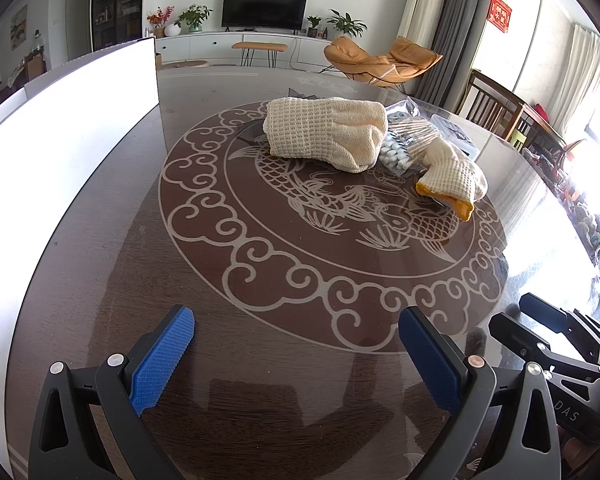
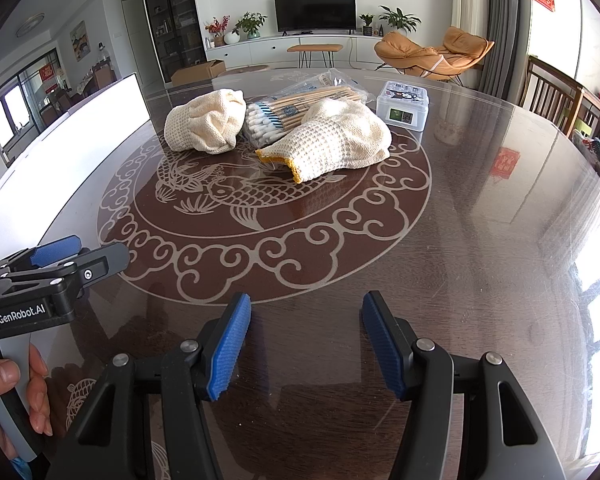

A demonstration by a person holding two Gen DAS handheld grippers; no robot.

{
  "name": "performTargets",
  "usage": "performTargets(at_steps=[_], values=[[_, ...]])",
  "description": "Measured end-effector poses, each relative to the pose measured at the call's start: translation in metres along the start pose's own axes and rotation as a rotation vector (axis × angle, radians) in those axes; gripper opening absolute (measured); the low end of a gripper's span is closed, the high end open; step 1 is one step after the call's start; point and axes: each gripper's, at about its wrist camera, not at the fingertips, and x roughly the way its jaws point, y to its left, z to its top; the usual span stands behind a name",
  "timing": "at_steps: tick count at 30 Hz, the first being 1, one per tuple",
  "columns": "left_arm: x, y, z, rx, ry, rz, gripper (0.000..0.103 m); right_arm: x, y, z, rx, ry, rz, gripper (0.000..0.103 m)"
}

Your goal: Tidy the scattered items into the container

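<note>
Glossy glass-topped wood table (image 2: 480,200); knit cloth gloves (image 2: 340,140); ribbed blue tongs pads (image 2: 228,348).

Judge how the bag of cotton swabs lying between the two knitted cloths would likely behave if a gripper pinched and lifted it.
The bag of cotton swabs is probably light, since it holds only thin wooden sticks. Its clear, shiny wrap looks slippery and loose, so the pads may catch film rather than sticks. The bundled sticks should keep it fairly stiff lengthwise, though one cloth lying against it may drag.
</note>
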Motion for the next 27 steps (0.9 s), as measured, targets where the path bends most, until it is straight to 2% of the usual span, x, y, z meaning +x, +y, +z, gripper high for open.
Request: performTargets(at_steps=[11,14,19,23,27], values=[[0.0,0.0,0.0,0.006,0.004,0.001,0.103,0.0,0.0,0.0,0.0,0.0,0.0,0.06],[-0.002,0.002,0.002,0.02,-0.002,-0.05,0.103,0.0,0.0,0.0,0.001,0.0,0.001,0.06],[-0.003,0.003,0.008,0.097,-0.016,0.02,0.103,-0.001,-0.002,0.0,0.01,-0.003,0.013,0.06],[0.0,0.014,0.009,0.055,0.002,0.0,0.103,-0.001,-0.001,0.0,0.005,-0.001,0.006,0.06],[-0.004,0.024,0.008,0.003,-0.011,-0.007,0.103,-0.001,0.0,0.0,-0.001,0.0,-0.001,0.06]])
